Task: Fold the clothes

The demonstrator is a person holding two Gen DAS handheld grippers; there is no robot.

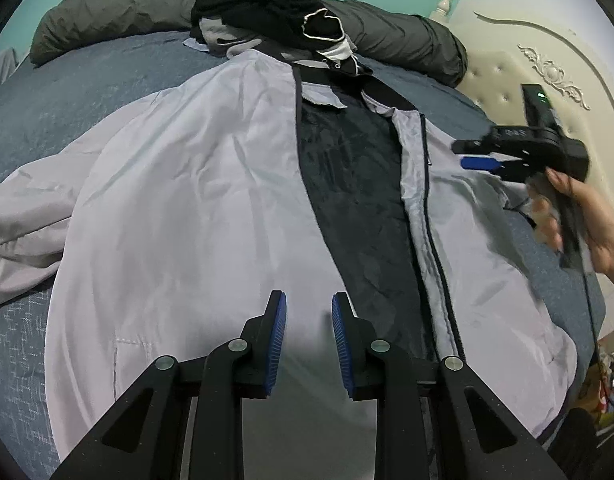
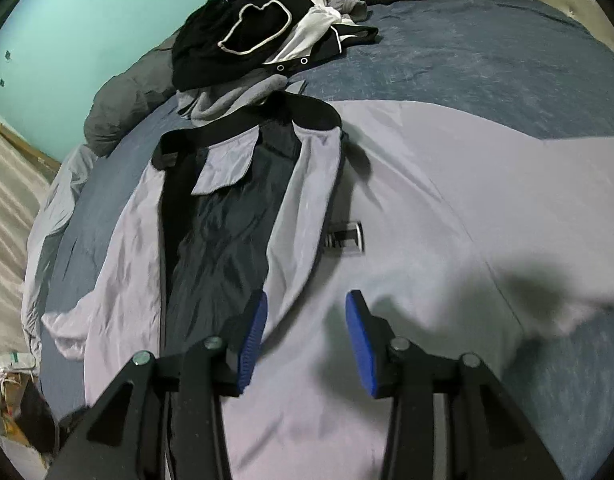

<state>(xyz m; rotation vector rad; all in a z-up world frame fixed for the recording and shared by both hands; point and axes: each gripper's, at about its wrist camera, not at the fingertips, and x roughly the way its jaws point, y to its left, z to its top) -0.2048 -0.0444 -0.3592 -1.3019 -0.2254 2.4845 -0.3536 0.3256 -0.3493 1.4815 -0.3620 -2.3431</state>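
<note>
A pale lilac jacket (image 1: 187, 168) with a dark lining (image 1: 347, 168) lies spread, front open, on the blue bed cover (image 1: 67, 92). My left gripper (image 1: 309, 300) hovers open over its left panel near the hem, with nothing between the blue pads. My right gripper (image 1: 465, 155), held in a person's hand (image 1: 591, 216), hangs over the jacket's right panel. In the right wrist view that gripper (image 2: 307, 298) is open above the lilac jacket (image 2: 427, 200), close to the edge of the dark lining (image 2: 219, 232), and holds nothing.
A heap of black, white and grey clothes (image 1: 267, 8) (image 2: 235, 32) sits beyond the collar. A rolled grey duvet (image 1: 107, 20) lies along the far side. The cream headboard (image 1: 507, 60) stands at the right. Clutter shows on the floor (image 2: 15, 392).
</note>
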